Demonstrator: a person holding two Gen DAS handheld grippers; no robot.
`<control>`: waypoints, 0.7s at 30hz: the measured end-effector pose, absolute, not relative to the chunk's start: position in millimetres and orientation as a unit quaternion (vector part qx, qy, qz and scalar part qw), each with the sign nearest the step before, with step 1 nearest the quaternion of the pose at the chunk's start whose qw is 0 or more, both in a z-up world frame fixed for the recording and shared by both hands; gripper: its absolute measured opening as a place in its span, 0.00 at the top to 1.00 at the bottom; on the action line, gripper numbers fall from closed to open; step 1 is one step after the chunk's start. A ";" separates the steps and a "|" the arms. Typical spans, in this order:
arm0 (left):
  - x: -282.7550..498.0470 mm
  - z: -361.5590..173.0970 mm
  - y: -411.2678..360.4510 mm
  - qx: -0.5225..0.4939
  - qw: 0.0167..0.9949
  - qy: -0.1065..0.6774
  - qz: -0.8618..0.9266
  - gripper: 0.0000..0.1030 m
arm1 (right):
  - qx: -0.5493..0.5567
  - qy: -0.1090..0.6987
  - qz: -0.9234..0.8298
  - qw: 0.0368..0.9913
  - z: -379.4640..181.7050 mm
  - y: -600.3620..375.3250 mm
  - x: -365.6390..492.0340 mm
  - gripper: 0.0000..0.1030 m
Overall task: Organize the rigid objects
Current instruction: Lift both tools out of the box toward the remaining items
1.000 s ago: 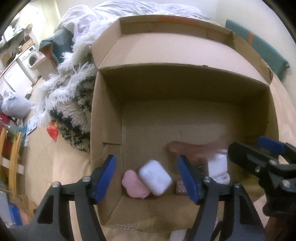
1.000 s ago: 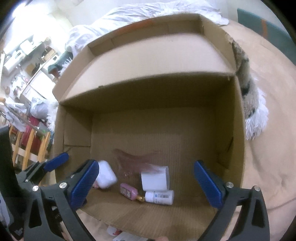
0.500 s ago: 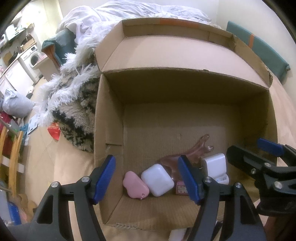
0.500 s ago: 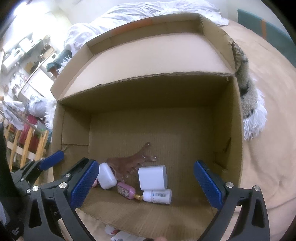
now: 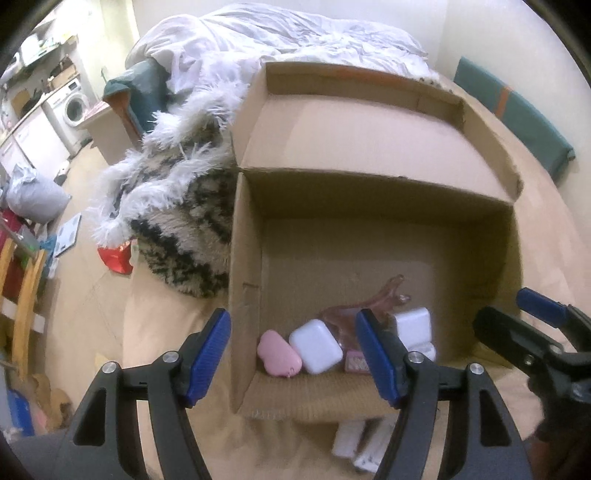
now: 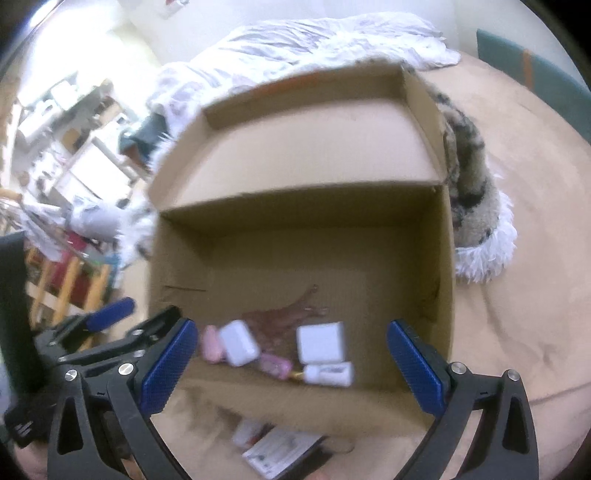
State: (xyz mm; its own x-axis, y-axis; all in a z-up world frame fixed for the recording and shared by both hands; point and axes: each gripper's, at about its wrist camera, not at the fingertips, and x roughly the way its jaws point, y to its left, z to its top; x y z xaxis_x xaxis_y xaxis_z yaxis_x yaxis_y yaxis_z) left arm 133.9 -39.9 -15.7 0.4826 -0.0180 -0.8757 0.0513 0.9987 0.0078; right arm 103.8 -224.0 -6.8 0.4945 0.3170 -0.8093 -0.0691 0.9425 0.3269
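An open cardboard box (image 5: 243, 258) lies on a beige bed cover. At its near edge sit a pink case (image 5: 279, 356), a white case (image 5: 316, 346), a brown translucent comb (image 5: 364, 306), a white square box (image 5: 413, 326), a pink bottle (image 6: 275, 365) and a small white bottle (image 6: 328, 373). My left gripper (image 5: 293, 319) hangs open and empty above the near left corner. My right gripper (image 6: 290, 326) is open and empty above the near edge of the cardboard box (image 6: 447, 277). Its view is motion-blurred. The two grippers are side by side.
A shaggy black-and-white throw (image 5: 177, 206) presses against the box's left side, with a white duvet (image 5: 295, 33) behind. White packets (image 5: 362, 443) and a leaflet (image 6: 280, 450) lie on the cover in front of the box. A teal pad (image 5: 517, 114) runs along the right.
The comb, a blur in mid-air a second ago, has come to rest on the box floor behind the white case. Both grippers have lifted and drawn back, still open.
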 end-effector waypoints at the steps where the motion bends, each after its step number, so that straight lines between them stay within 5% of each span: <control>1: 129.8 -11.4 -39.1 0.016 0.860 0.509 -0.021 0.35 | 0.126 0.488 0.114 0.856 -1.6 -223.3 100.5 0.00; 12: 90.3 18.9 -9.5 -0.014 0.869 0.495 -0.008 0.34 | 0.123 0.482 0.127 0.858 27.6 -212.0 56.3 0.00; 21: 65.5 -6.9 12.0 -0.029 0.856 0.517 0.007 0.33 | 0.132 0.508 0.110 0.844 -7.0 -223.3 34.4 0.00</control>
State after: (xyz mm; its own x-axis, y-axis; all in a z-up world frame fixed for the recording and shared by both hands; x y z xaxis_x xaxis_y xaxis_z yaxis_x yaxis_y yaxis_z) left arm 65.5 12.0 -6.9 0.4658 -0.0175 -0.8847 -0.0414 0.9983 -0.0416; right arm 34.4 -223.3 -7.0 0.4594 0.3195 -0.8288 -0.0505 0.9410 0.3347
